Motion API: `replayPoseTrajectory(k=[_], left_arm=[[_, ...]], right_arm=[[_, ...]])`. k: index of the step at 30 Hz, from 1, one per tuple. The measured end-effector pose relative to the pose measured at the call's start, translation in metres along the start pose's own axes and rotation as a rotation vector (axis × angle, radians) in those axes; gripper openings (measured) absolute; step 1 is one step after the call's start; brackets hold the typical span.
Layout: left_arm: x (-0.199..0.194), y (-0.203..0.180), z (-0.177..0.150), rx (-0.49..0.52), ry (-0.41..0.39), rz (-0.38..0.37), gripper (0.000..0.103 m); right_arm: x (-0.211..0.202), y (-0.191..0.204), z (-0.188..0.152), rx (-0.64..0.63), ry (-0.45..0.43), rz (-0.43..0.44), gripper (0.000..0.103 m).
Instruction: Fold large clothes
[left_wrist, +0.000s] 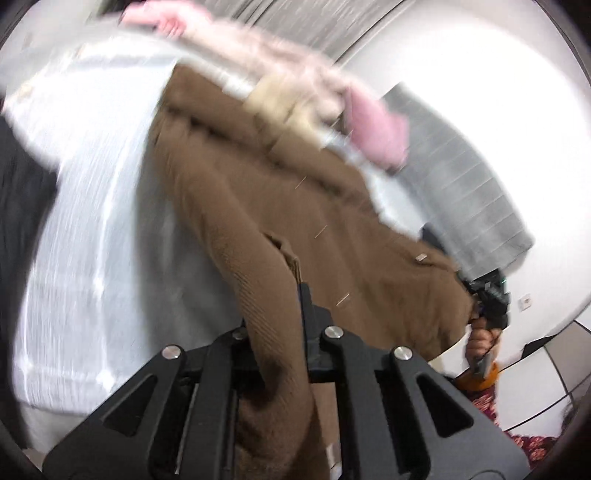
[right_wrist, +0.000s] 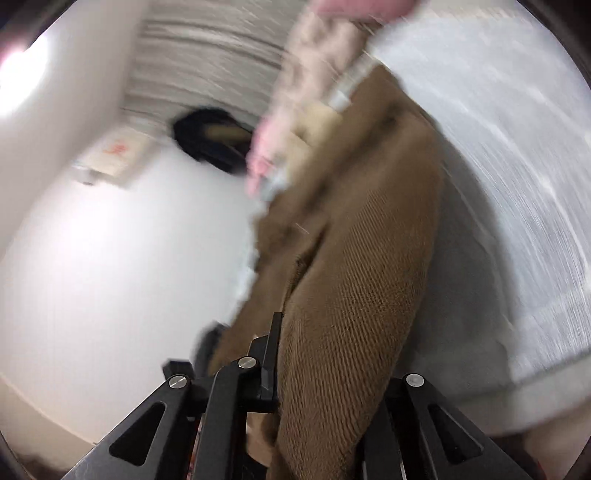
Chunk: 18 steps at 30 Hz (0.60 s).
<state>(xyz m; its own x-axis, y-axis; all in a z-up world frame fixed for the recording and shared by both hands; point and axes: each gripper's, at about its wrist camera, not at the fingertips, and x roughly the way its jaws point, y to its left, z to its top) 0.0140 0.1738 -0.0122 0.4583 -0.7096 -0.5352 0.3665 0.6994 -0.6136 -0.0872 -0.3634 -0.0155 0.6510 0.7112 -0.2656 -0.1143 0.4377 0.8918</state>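
- Two grippers each pinch the same brown knit garment (left_wrist: 295, 206); it hangs stretched between them above a white ribbed bedspread (left_wrist: 92, 206), with a pink and cream garment (left_wrist: 376, 133) lying beyond its far end.
- Left wrist view, from the left: the bedspread fills the 9 o'clock side; the left gripper (left_wrist: 295, 321) sits at 6 o'clock, its jaws pressed together on a ribbed edge of the brown knit; the cloth runs away from it toward 12 and 3 o'clock.
- Far right of that view, about 4 o'clock: the right gripper (left_wrist: 489, 299), held in the person's hand (left_wrist: 480, 341), meets the other end of the cloth; so the long axis runs from 6 toward 4 o'clock, gripper to gripper.
- Right wrist view: the right gripper (right_wrist: 314, 354) is closed on a thick bunch of the knit (right_wrist: 351, 258), which climbs toward 12 o'clock; a white wall (right_wrist: 110, 240) lies at 9 o'clock, the bedspread (right_wrist: 517, 166) at 2 o'clock.
- Both views are smeared, so fine folds are unclear; neither arm looks nearer the cloth, since both hold it; my judgement is that the next move turns on keeping that span taut while lowering it onto the bedspread.
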Motion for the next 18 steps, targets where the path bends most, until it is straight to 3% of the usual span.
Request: replayPoseTrajectory(k=[6, 13, 18], left_arm=[[-0.044, -0.05, 0.031, 0.068, -0.198, -0.113, 0.009], [-0.104, -0.074, 0.034, 0.116, -0.372, -0.251, 0.009], [-0.139, -0.096, 0.028, 0.219, -0.444, -0.288, 0.01]], right_arm=[[-0.021, 0.06, 0.021, -0.119, -0.156, 0.124, 0.009], [-0.076, 0.075, 0.026, -0.132, -0.355, 0.322, 0.009], [-0.126, 0.1, 0.029, -0.201, -0.445, 0.356, 0.009]])
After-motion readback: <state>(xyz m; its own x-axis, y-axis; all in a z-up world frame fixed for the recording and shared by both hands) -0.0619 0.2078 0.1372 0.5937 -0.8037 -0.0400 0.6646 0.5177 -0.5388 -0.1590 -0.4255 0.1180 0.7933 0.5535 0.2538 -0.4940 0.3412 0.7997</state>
